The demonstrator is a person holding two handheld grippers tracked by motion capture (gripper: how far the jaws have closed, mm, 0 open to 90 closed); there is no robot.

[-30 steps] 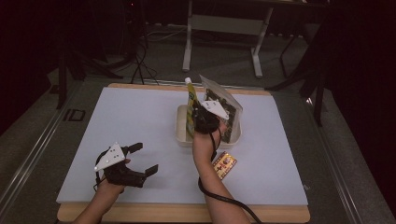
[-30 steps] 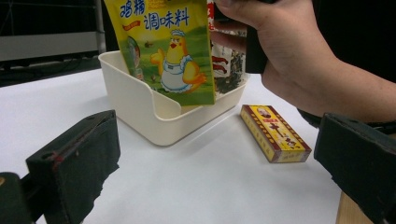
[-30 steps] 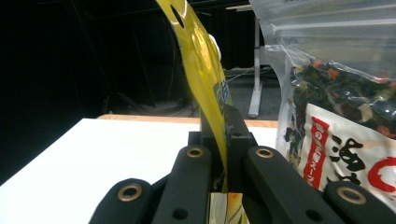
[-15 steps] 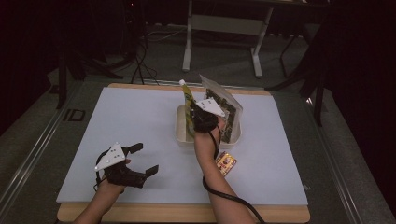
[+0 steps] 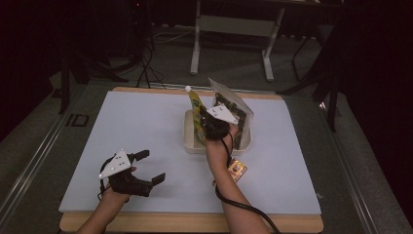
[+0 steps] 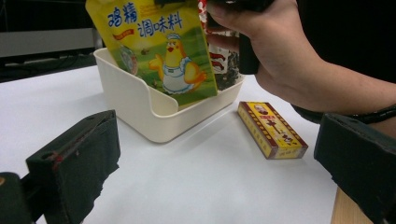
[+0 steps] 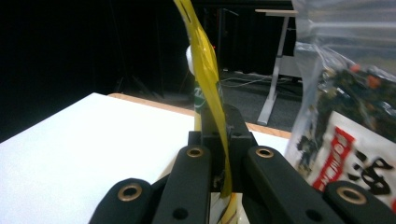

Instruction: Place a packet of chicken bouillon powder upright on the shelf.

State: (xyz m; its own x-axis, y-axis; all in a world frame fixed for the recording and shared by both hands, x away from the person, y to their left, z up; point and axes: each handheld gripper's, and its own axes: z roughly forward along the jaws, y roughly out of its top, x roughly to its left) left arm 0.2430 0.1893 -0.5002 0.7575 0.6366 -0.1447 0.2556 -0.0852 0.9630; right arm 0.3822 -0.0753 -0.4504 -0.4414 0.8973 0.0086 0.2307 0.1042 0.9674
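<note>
while the right claw [image 5: 203, 127] pinches it, the yellow pouch [image 5: 197, 113] stands upright in the cream bin [image 5: 191, 142].
its long axis runs vertical, cap end up, leaning slightly; the left claw [image 5: 152, 167] hangs released.

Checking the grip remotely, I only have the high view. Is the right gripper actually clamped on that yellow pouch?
Observer: Yes. In the right gripper view the right gripper has its jaws shut on the edge of the yellow pouch.
Operator: What's printed on it?
Observer: The left gripper view shows a cartoon chicken in an apron on the pouch's front, under blue characters.
Operator: Is the pouch bottom inside the bin?
Observer: Its lower end sits behind the front wall of the cream bin; whether it touches the floor is hidden.
Operator: Left gripper?
Observer: The left gripper is open with nothing between its jaws, facing the bin and a small yellow box.
</note>
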